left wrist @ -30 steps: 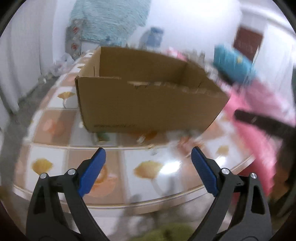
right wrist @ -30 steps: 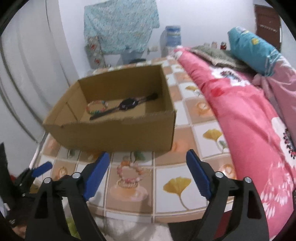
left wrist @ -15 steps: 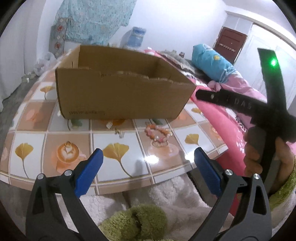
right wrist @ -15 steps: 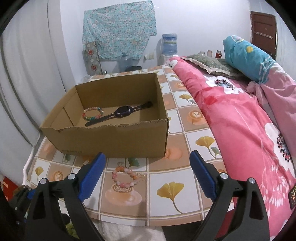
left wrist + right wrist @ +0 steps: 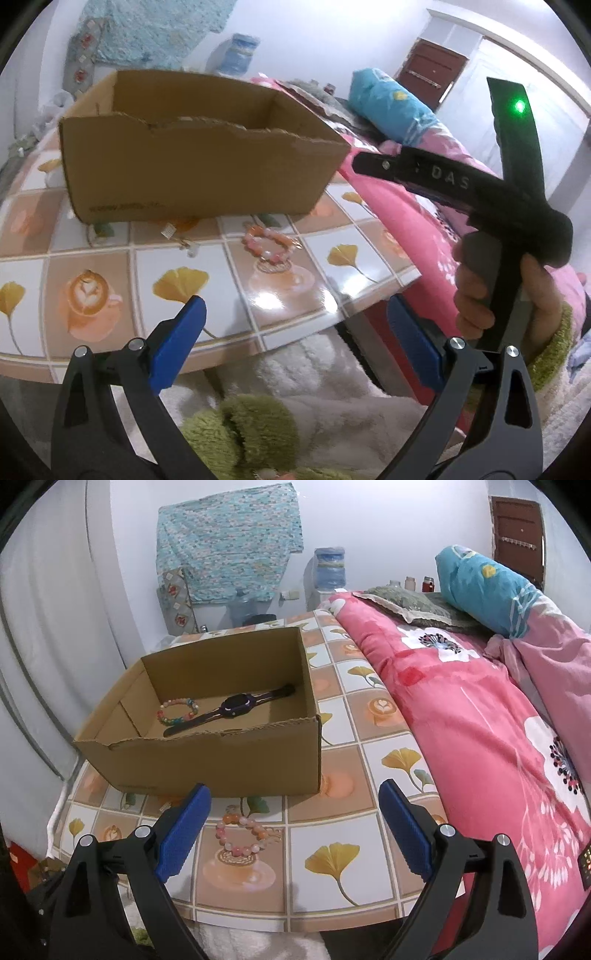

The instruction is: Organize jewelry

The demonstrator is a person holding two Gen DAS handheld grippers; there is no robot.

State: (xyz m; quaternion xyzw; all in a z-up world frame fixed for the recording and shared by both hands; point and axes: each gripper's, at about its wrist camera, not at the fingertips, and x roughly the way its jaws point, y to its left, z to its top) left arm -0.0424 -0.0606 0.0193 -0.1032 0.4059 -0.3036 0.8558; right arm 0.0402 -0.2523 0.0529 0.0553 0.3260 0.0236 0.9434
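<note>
Both wrist views shift slightly closer to the table (image 5: 369,853) versus 0.5 s ago; the cardboard box (image 5: 221,764) at frame centre is unmoved and holds a multicolour bead bracelet (image 5: 177,710) and a dark watch (image 5: 236,705). Left gripper (image 5: 295,339) and right gripper (image 5: 295,827) both stand wide, holding nothing. Pink bead bracelet (image 5: 243,834), lower centre just in front of the box, looks light, floppy, with slippery beads; best pinched across one side of the loop.
</note>
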